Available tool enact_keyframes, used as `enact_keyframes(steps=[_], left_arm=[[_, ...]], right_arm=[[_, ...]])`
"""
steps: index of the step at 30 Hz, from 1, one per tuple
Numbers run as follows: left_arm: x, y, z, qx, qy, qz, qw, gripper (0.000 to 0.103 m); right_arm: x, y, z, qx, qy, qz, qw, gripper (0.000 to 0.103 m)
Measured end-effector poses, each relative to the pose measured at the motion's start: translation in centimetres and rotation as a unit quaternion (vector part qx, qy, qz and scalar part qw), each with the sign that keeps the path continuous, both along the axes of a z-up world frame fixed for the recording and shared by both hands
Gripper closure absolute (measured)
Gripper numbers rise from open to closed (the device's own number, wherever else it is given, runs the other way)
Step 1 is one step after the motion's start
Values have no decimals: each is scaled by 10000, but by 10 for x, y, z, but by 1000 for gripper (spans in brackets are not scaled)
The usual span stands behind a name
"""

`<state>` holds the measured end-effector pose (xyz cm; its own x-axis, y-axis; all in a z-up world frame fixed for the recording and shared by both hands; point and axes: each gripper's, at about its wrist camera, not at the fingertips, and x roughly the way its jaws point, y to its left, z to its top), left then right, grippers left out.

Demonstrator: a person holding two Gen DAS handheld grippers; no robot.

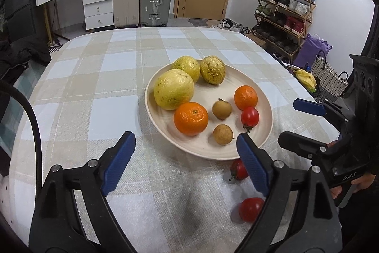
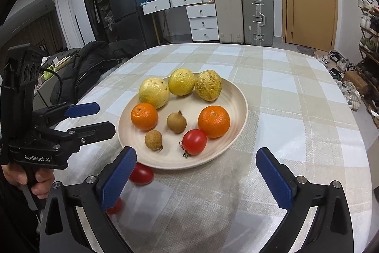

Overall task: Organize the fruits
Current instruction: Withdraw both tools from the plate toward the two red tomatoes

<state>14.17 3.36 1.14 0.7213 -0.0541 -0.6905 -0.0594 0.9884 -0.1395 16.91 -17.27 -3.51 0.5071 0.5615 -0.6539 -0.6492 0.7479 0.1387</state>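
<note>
Fruit sits mostly on a cream plate (image 1: 260, 148) in the middle of a table covered by a beige and white checked cloth (image 1: 94, 91). Going left to right in the left wrist view, the left gripper (image 1: 186, 151) stands with its blue pads (image 1: 118, 163) wide apart over bare cloth, with nothing between them. On the plate's left side lies the biggest of 3 yellow-green fruits (image 1: 173, 89), with the other 2 (image 1: 186, 66) (image 1: 212, 69) behind it at the far rim. Just in front of it is 1 orange (image 1: 191, 118); a second orange (image 1: 245, 97) lies toward the right rim. Between them are 2 small brown fruits (image 1: 222, 108) (image 1: 222, 134), and 1 red tomato (image 1: 250, 117) rests near the right edge.

Off the plate, on the cloth near its front rim, lie 2 more tomatoes (image 1: 239, 169) (image 1: 250, 209), both partly hidden behind the left gripper's right finger. At the far right, the right gripper (image 1: 298, 125) is held by a hand (image 1: 355, 184), its fingers spread.

From the right wrist view, the right gripper (image 2: 196, 172) also gapes wide and empty in front of the plate (image 2: 239, 96), while the left gripper (image 2: 99, 117) hangs beside the plate's left rim, held by a hand (image 2: 30, 179).
</note>
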Motion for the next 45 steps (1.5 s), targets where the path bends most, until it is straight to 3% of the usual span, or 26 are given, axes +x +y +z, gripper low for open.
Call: enact_keyframes(steps=[5, 15, 20, 39, 45], left_arm=[[-13, -5, 2, 184, -69, 43, 9998, 2], [-40, -11, -1, 289, -33, 60, 9996, 1], [-49, -16, -9, 115, 102, 12, 9999, 1], [-46, -51, -34, 342, 603, -540, 9961, 1], [-44, -52, -41, 193, 766, -630, 9949, 1]], right_arm=[[-10, 1, -1, -117, -61, 87, 9999, 0], [-23, -7, -10, -186, 103, 79, 9997, 0], [-29, -8, -12, -255, 104, 106, 9996, 0], [-36, -22, -24, -333, 377, -110, 9987, 0], [-36, -22, -23, -338, 346, -131, 9987, 0]])
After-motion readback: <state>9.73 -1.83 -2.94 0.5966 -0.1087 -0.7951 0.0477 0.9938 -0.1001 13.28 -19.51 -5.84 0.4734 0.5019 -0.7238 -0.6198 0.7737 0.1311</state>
